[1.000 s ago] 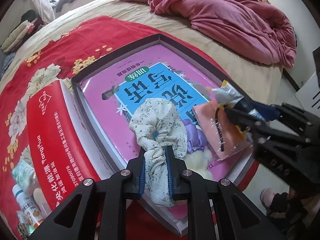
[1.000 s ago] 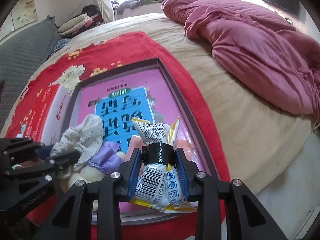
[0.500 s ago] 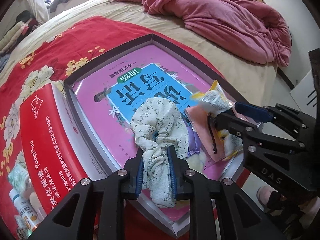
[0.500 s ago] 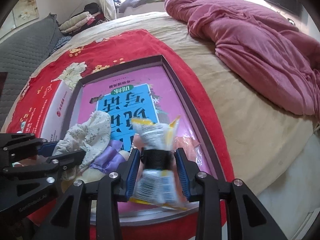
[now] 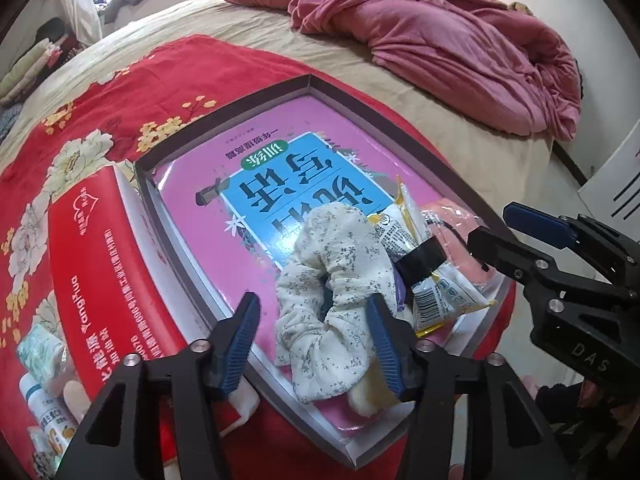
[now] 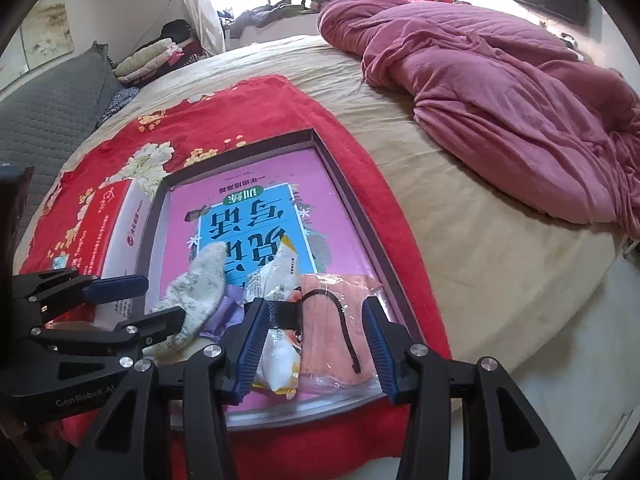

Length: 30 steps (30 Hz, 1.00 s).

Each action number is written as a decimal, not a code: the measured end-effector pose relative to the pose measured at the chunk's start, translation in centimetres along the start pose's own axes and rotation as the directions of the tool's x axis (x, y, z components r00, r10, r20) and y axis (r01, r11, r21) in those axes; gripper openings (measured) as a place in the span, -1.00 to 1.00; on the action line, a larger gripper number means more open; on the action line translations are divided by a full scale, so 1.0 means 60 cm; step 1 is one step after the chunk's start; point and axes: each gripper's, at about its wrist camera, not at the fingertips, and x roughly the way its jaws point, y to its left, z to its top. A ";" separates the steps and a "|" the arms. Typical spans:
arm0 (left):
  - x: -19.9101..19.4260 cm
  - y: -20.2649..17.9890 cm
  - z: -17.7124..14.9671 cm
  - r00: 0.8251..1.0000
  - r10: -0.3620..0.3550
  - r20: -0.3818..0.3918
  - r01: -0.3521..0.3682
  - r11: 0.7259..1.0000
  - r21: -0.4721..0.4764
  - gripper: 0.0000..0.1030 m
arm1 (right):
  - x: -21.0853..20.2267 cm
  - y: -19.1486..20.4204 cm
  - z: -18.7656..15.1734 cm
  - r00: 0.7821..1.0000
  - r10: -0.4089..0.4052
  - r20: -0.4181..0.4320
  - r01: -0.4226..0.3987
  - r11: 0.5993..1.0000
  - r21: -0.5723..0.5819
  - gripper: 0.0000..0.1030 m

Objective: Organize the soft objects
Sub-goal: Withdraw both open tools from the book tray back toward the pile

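A flat box lid (image 5: 224, 108) (image 6: 348, 196) with a pink and blue book cover inside lies on the red floral blanket. At its near end rest a floral white scrunchie (image 5: 332, 300) (image 6: 196, 296), a snack packet (image 5: 424, 264) (image 6: 276, 304) with a black band, a bagged pink mask (image 6: 336, 340) and a purple item (image 6: 228, 312). My left gripper (image 5: 312, 340) is open, its fingers on either side of the scrunchie. My right gripper (image 6: 312, 344) is open, with the packet and the mask lying between its fingers.
A red carton (image 5: 96, 272) (image 6: 108, 224) stands left of the lid. Small bottles and packets (image 5: 40, 380) lie at the near left. A crumpled pink duvet (image 5: 440, 36) (image 6: 500, 92) covers the far right of the bed. The bed edge drops off at right.
Both grippers have opened. The left let go of the scrunchie and the right let go of the snack packet; both now lie in the lid's near end.
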 end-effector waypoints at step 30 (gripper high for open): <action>-0.383 0.313 -0.206 0.954 0.209 0.215 -0.145 0.949 -0.280 0.53 | -0.222 0.375 0.025 0.971 0.175 0.162 -0.138 0.966 -0.218 0.36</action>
